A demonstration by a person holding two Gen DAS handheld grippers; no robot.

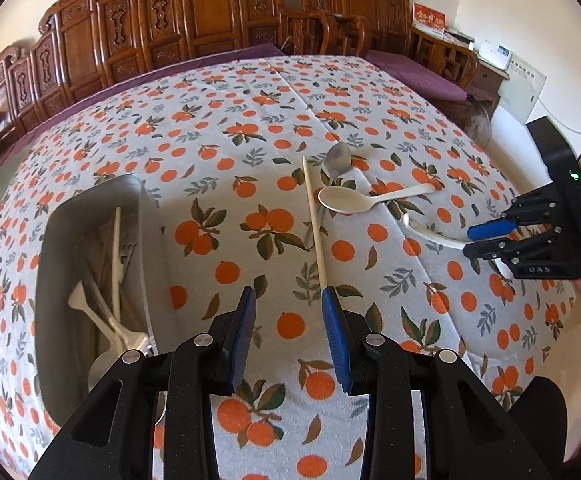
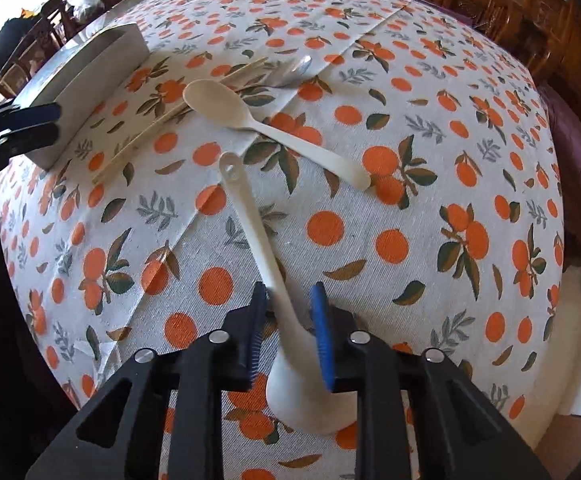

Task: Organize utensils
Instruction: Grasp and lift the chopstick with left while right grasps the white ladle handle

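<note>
A metal tray (image 1: 50, 240) at the left holds several utensils. A chopstick (image 1: 315, 224), a metal spoon (image 1: 336, 162) and a cream spoon (image 1: 346, 200) lie mid-table. My left gripper (image 1: 290, 300) is open and empty, its right finger beside the chopstick's near end. My right gripper (image 2: 288, 304) is open, its fingers on either side of a white spoon (image 2: 250, 216) lying on the cloth, near its bowl. The right gripper (image 1: 476, 240) also shows in the left wrist view, over the white spoon (image 1: 430, 234). The cream spoon (image 2: 250, 120), chopsticks (image 2: 162, 124) and tray (image 2: 90, 80) lie beyond.
The table wears an orange-print cloth (image 1: 250, 120) with raised creases. Carved wooden chairs (image 1: 170, 32) line the far side. The table's right edge (image 1: 530, 184) drops off near my right gripper.
</note>
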